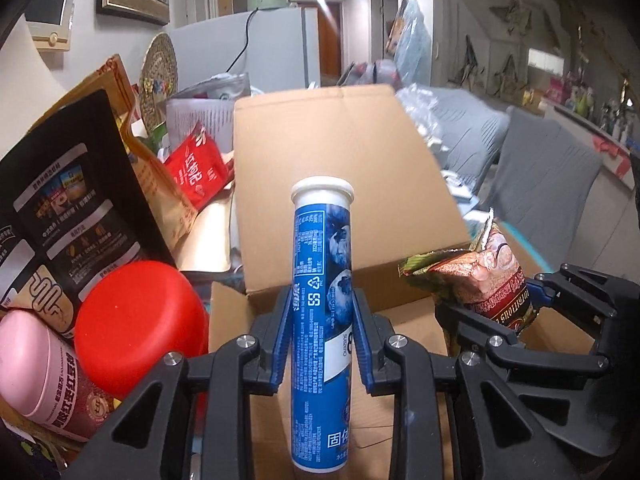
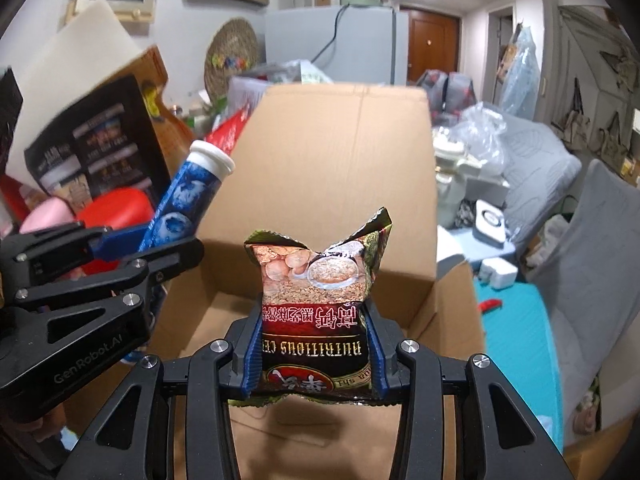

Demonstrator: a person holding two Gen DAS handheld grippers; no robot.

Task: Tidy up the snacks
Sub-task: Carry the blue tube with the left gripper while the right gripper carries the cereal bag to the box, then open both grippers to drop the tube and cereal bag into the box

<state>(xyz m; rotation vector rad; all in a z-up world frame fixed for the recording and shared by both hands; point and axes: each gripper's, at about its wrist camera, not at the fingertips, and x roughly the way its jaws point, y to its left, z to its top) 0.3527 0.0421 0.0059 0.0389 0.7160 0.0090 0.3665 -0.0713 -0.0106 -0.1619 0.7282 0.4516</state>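
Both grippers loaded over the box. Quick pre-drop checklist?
1. Left gripper clamped on the blue tube: ok.
2. Right gripper clamped on the cereal packet: ok.
3. Cardboard box open, flaps up: ok.
4. Box floor under the packet bare: ok; the rest of the floor is hidden: cannot tell.
5. Gap between the two grippers: cannot tell, they sit close side by side.
6. Red lid and pink canister outside the box, left of the tube: ok.

I count two grippers: my left gripper (image 1: 322, 332) and my right gripper (image 2: 314, 344). One blue tablet tube (image 1: 320, 320), one cereal sachet (image 2: 320, 300), one open cardboard box (image 2: 344, 152), one red lid (image 1: 140, 324), one pink-capped jar (image 1: 44, 376), one red pouch (image 1: 198, 168).
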